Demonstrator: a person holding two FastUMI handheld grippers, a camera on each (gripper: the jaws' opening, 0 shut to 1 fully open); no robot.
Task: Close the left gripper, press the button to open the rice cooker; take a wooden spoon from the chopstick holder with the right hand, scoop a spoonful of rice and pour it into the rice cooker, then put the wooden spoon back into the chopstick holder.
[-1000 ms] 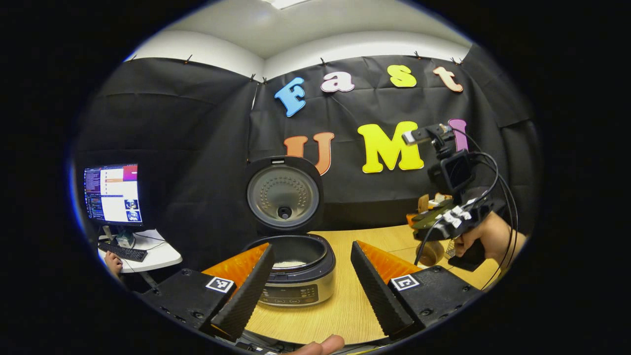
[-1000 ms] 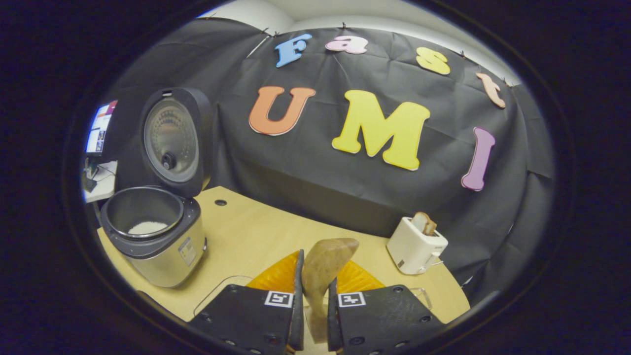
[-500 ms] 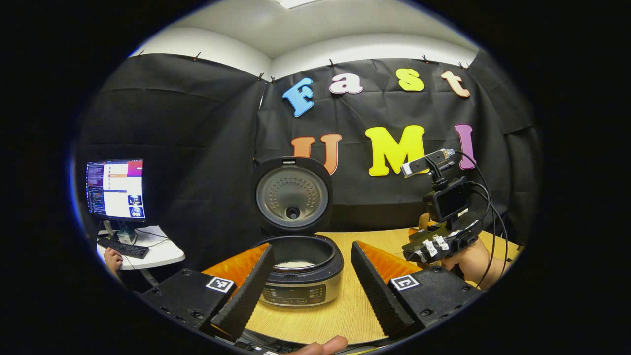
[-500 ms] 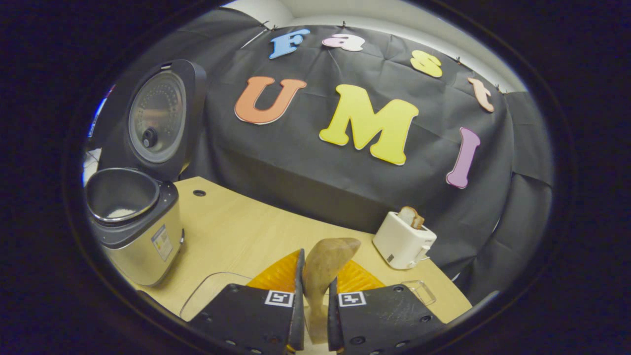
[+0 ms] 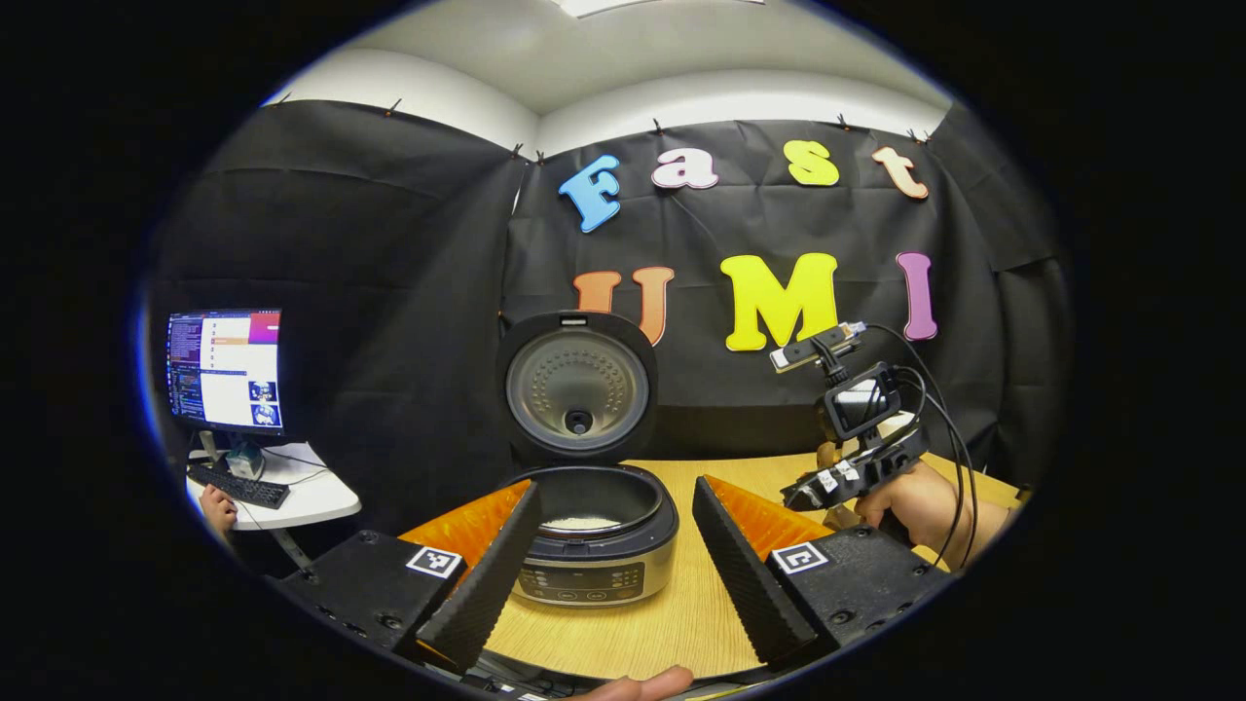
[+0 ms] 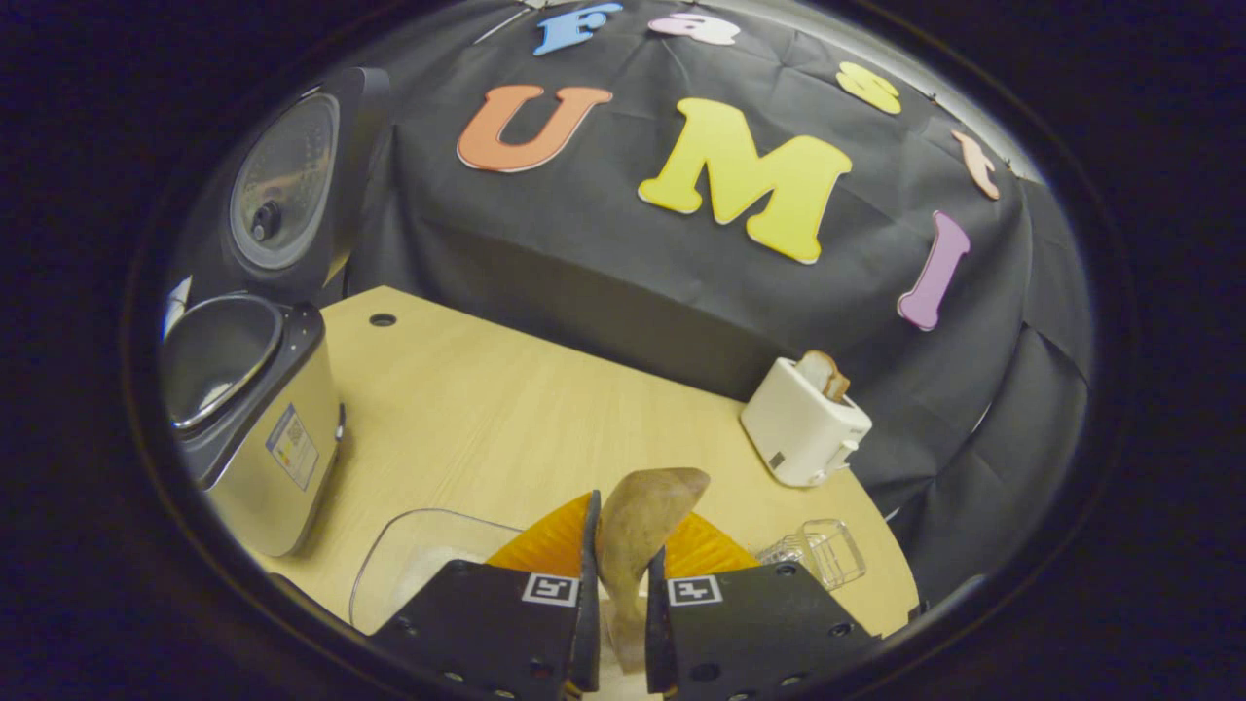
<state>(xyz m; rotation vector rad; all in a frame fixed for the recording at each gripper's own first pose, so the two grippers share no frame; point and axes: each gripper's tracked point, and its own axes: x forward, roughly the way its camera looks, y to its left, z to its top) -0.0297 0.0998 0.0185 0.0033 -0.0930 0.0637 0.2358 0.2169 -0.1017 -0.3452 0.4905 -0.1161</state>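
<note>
The left gripper view looks level across the wooden table point(image 5: 672, 623) from its near edge, straight at the front of the open rice cooker point(image 5: 594, 545), which stands close ahead. The right gripper view sits higher (off to the cooker's right), tilted down over the table toward the back cloth, with the toaster point(image 6: 803, 428) farther off. Both views take in the rice cooker, table and cloth wall.
</note>
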